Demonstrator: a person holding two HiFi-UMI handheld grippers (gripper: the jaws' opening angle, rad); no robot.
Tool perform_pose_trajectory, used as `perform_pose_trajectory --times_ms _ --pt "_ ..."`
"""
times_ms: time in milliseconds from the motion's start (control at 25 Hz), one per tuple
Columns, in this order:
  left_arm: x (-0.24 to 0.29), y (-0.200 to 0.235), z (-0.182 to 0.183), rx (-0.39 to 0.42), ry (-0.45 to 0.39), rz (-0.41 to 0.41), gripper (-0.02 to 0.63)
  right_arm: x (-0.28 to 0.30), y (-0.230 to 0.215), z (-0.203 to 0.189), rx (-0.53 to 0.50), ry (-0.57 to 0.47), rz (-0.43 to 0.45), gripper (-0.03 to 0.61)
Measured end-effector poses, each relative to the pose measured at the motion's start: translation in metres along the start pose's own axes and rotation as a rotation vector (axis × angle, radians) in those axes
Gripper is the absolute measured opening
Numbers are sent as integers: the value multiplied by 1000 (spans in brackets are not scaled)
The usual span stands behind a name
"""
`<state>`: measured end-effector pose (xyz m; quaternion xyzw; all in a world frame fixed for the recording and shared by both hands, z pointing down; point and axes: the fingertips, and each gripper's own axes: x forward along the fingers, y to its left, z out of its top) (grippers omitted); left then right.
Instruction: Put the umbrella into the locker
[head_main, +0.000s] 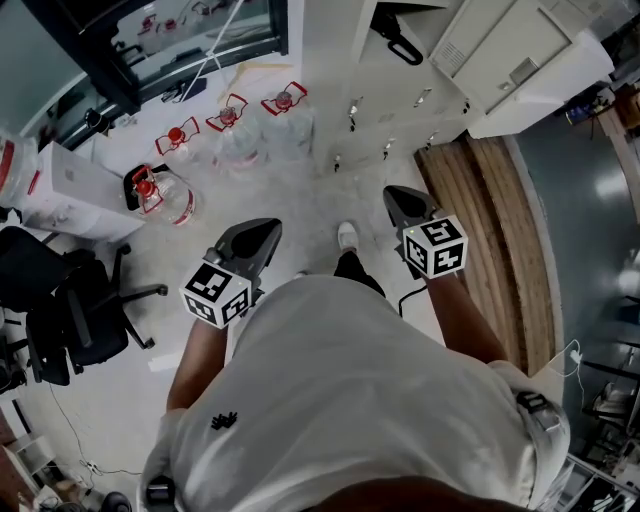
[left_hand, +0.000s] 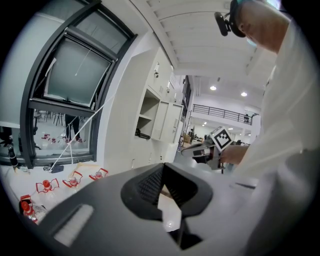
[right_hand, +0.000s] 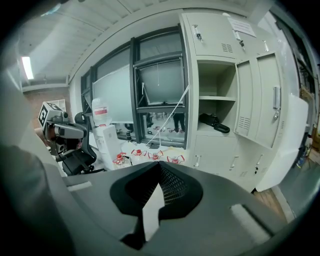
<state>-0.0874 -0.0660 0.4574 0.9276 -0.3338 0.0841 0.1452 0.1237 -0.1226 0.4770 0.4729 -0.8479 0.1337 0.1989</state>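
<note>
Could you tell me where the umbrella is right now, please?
In the right gripper view the umbrella lies at the bottom of the open locker, under its shelf, right of the window and above the closed lower doors.

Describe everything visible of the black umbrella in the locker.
The umbrella is black, folded short, and looks like fabric, with what appears to be a loop at one end. It lies flat on the floor of the open locker compartment, under the inner shelf. It rests only on that floor, and nothing else touches it. Finer details are too small to tell.
</note>
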Motion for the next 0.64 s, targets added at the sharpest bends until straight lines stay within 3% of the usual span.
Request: perform_pose_trajectory --times_ms 640 --pt "38 14 0 -34 29 4 55 25 -34 10 -19 13 23 2"
